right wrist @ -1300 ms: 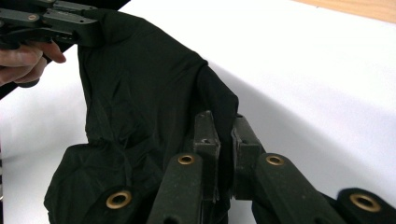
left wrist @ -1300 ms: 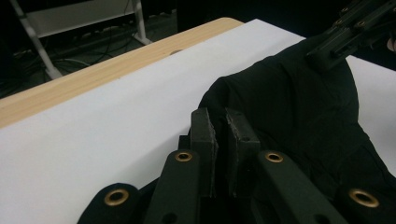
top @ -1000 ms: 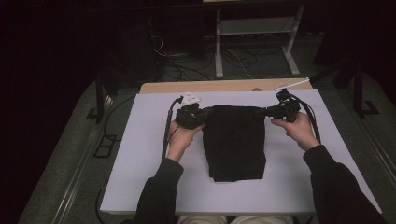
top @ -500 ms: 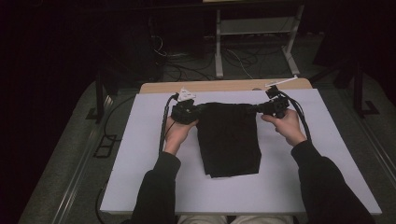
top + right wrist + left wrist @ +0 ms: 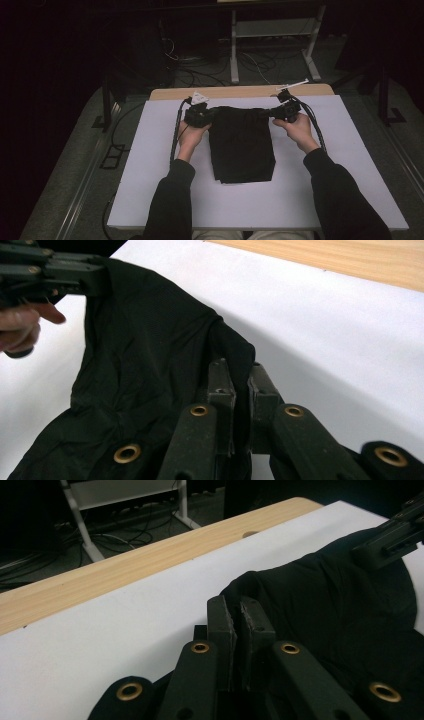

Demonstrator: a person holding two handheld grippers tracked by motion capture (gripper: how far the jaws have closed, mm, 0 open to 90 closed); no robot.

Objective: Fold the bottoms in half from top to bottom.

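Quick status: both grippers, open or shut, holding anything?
Left gripper: shut on the black cloth, far left corner.
Right gripper: shut on the black cloth, far right corner.

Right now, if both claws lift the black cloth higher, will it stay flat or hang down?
The black cloth will probably sag: between the left claw and right claw it already drapes in soft folds. It seems light, since thin pinched corners carry it. It is unlikely to slip, as both claws are shut on its edge, though a sharp pull might free it.
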